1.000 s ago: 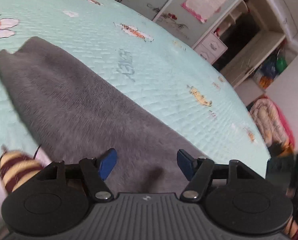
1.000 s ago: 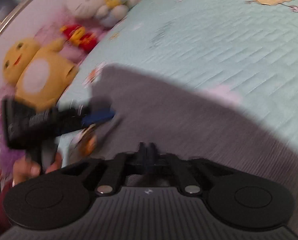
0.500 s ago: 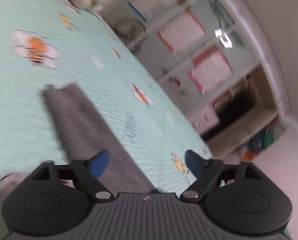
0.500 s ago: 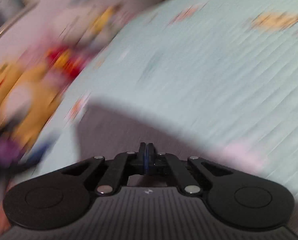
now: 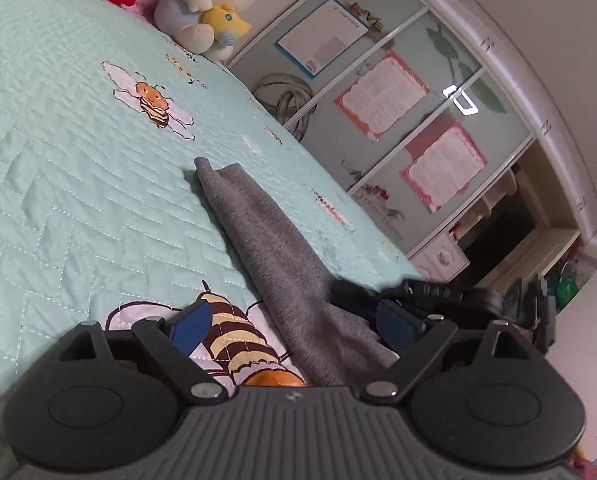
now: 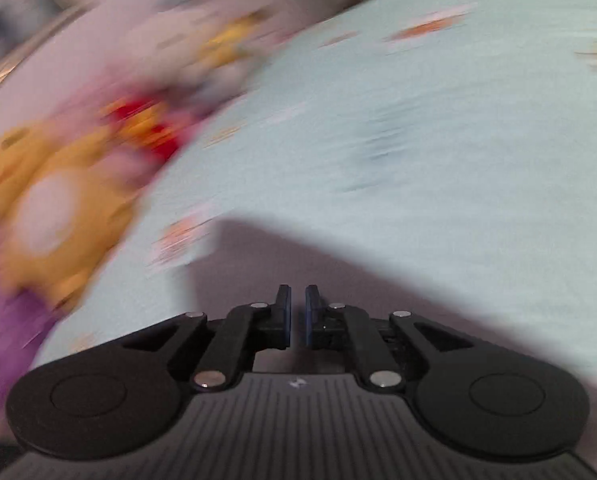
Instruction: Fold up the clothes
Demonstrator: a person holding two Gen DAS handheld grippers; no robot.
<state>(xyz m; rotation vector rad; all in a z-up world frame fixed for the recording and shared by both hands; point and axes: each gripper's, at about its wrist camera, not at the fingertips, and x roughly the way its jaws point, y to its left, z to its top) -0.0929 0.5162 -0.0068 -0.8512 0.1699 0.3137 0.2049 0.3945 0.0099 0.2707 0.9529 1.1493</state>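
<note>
My left claw (image 5: 294, 322) had just been opening, wide, nothing between; right claw (image 6: 296, 316) just parting, narrow, empty. Folded grey knit garment (image 5: 274, 252) ahead may bunch if grabbed hastily.

You have a mint quilted bed (image 5: 66, 184) carrying the folded grey garment (image 5: 282, 264), with plush toys (image 5: 202, 4) at its far edge.

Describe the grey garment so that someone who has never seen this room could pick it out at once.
Start at the mint-green quilted bedspread printed with cartoon bees. The grey garment lies on it as a long narrow strip, running from near the left gripper toward the wardrobe side. It is the only plain, dark, unpatterned fabric there, unlike the colourful plush toys at the bed's head.
</note>
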